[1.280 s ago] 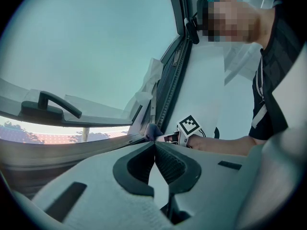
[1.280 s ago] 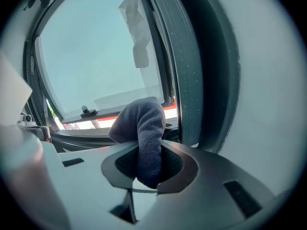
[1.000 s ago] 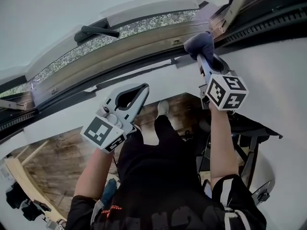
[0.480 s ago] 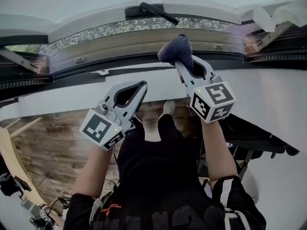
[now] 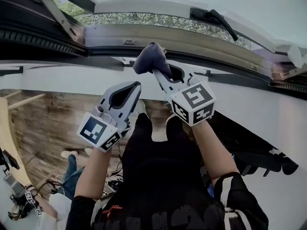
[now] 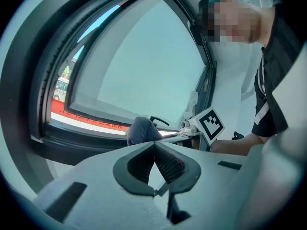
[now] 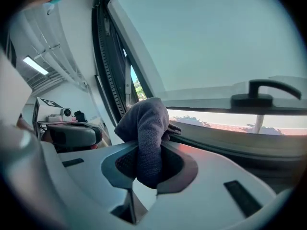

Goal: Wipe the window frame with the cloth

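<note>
Frame: the window frame (image 5: 201,41) runs across the top of the head view, a pale bar over a dark seal. In the right gripper view it (image 7: 249,145) passes just behind the jaws.
Sash: the sash (image 5: 158,6) stands swung open above the frame, with a black handle (image 5: 218,20) on its edge.
Wall: a white wall (image 5: 57,78) lies below the frame.
Floor: a wood floor (image 5: 43,123) lies far below, to the left.
Right gripper: the right gripper (image 5: 160,71) reaches up to the frame. Its jaws are clamped on the cloth (image 7: 146,138), which fills the gap between the pads.
Left gripper: the left gripper (image 5: 136,86) hangs lower, over the wall and apart from the frame. Its jaws (image 6: 154,145) meet at the tips with nothing between them.
Cloth: the dark grey cloth (image 5: 149,57) bunches above the right jaws, against the frame's dark lower edge; firm contact cannot be told.
Cubes: a cube (image 5: 193,102) on the right gripper and a cube (image 5: 98,131) on the left bear black-and-white square patterns.
Writing: a red strip (image 6: 91,123) outside carries marks too blurred to read.
</note>
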`<action>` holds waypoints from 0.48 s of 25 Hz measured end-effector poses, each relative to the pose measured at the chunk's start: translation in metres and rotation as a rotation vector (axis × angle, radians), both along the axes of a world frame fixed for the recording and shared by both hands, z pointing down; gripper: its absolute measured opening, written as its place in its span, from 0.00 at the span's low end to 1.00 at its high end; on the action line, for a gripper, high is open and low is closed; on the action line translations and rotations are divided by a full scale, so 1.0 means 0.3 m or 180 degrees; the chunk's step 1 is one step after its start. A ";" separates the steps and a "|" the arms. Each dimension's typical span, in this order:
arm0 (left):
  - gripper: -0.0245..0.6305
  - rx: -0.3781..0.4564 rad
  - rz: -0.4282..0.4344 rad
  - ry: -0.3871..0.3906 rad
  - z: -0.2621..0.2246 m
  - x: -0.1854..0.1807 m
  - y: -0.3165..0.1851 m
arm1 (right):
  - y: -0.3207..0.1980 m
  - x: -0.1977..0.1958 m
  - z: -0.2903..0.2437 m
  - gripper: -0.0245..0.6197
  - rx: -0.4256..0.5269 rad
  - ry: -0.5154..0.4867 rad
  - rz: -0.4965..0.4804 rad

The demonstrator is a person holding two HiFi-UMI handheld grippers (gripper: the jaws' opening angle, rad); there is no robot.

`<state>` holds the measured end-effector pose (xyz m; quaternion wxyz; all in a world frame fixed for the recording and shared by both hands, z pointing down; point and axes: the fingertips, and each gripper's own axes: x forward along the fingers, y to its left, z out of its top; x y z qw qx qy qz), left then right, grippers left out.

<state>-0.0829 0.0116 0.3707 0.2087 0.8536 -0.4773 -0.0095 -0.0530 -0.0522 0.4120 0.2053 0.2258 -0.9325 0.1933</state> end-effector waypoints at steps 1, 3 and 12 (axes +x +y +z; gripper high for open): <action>0.07 -0.0010 -0.0057 -0.0004 0.006 -0.042 0.015 | 0.019 -0.054 0.009 0.13 -0.0015 -0.0003 -0.0075; 0.07 -0.0035 -0.0174 -0.0009 0.019 -0.121 0.046 | 0.054 -0.154 0.029 0.13 -0.0049 -0.0007 -0.0217; 0.07 -0.0146 -0.0586 0.0003 0.087 -0.407 0.162 | 0.156 -0.505 0.122 0.13 -0.0198 -0.0022 -0.0600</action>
